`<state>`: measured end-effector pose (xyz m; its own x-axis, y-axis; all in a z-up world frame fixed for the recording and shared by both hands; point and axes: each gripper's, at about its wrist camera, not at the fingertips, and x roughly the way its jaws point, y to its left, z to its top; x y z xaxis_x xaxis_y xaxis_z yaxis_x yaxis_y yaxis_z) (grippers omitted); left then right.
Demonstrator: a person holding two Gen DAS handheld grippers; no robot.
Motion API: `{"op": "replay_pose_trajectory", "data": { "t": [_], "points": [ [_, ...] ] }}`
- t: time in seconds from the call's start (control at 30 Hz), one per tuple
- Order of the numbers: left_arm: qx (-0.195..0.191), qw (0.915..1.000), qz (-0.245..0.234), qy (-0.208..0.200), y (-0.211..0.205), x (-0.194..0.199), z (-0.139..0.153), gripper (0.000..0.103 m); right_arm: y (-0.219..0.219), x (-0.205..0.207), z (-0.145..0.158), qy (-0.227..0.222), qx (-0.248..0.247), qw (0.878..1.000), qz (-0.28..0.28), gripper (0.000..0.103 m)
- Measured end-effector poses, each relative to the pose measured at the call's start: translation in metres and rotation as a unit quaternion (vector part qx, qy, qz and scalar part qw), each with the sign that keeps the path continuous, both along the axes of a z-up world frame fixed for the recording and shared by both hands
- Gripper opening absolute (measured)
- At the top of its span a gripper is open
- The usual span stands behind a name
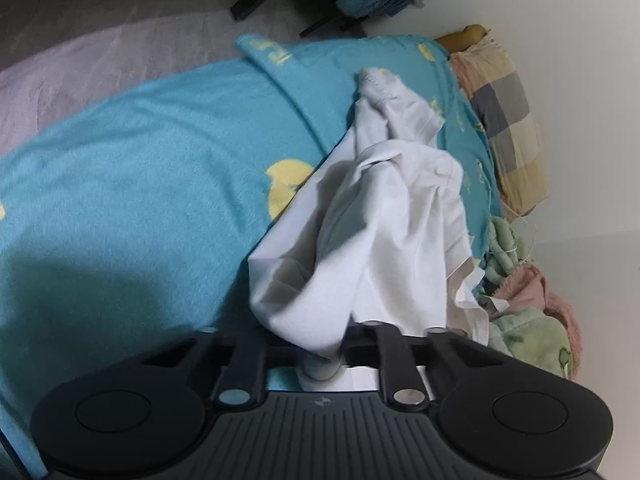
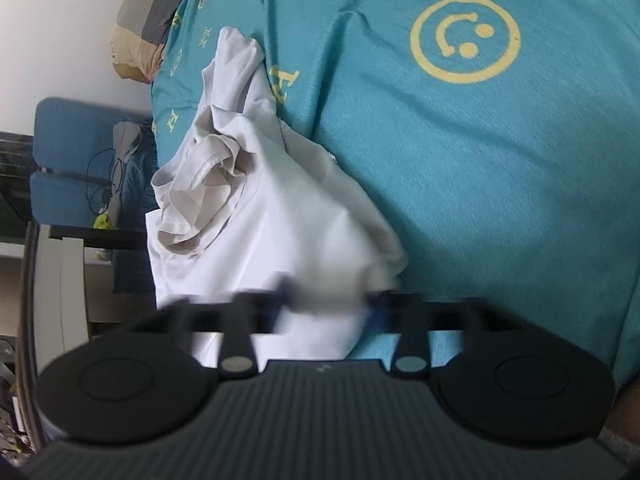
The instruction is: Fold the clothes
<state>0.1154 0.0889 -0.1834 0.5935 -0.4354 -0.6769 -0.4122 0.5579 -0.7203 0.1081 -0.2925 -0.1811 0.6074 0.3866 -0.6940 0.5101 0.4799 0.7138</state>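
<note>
A crumpled white T-shirt (image 1: 380,220) lies on a teal blanket (image 1: 140,160) printed with yellow smiley faces. In the left wrist view the cloth gathers into a bunch that runs down into my left gripper (image 1: 322,360), whose jaws are pinched on it; the fingertips are mostly covered by the fabric. In the right wrist view the same T-shirt (image 2: 260,220) shows its collar at the left, and its near edge is drawn into my right gripper (image 2: 328,308). That gripper is blurred, with its jaws close together on the cloth.
A checked pillow (image 1: 508,120) lies at the head of the bed against a white wall (image 1: 580,80). Green and pink cloths (image 1: 532,328) are heaped beside the shirt. A blue chair (image 2: 72,152) with cables stands past the bed's edge. Open teal blanket (image 2: 480,160) spreads to the right.
</note>
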Motion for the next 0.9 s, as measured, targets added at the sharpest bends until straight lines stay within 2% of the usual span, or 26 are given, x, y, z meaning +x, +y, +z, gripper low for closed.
{"op": "replay_pose_trajectory", "data": {
  "t": [0.07, 0.2, 0.3, 0.37, 0.5, 0.7, 0.8, 0.9],
  "points": [
    [0.007, 0.9996, -0.006, -0.025, -0.001, 0.001, 0.015, 0.010, -0.001, -0.002, 0.008, -0.019, -0.007, 1.000, 0.003, 0.013],
    [0.002, 0.9976, -0.010, -0.069, 0.000, -0.009, 0.061, 0.007, -0.006, -0.010, 0.038, -0.064, -0.014, 0.998, 0.009, 0.011],
    [-0.015, 0.9962, -0.014, -0.085, -0.003, -0.021, 0.094, 0.007, -0.013, -0.024, 0.066, -0.096, -0.009, 0.995, 0.005, 0.011],
    [-0.008, 0.9954, -0.021, -0.093, -0.004, -0.036, 0.116, 0.007, -0.015, -0.042, 0.083, -0.111, -0.011, 0.994, 0.006, 0.011],
    [-0.001, 0.9969, -0.029, -0.073, -0.002, -0.079, 0.142, 0.007, -0.018, -0.086, 0.109, -0.125, -0.006, 0.992, 0.009, 0.011],
    [0.007, 0.9977, -0.040, -0.054, 0.001, -0.149, 0.163, 0.007, -0.013, -0.156, 0.133, -0.124, -0.014, 0.992, 0.021, 0.011],
    [0.002, 0.9980, -0.042, -0.047, 0.008, -0.170, 0.168, 0.007, -0.011, -0.174, 0.133, -0.121, -0.015, 0.992, 0.020, 0.011],
    [0.001, 0.9986, -0.038, -0.036, 0.012, -0.169, 0.170, 0.007, -0.010, -0.177, 0.131, -0.116, -0.012, 0.993, 0.016, 0.011]
  ]
}}
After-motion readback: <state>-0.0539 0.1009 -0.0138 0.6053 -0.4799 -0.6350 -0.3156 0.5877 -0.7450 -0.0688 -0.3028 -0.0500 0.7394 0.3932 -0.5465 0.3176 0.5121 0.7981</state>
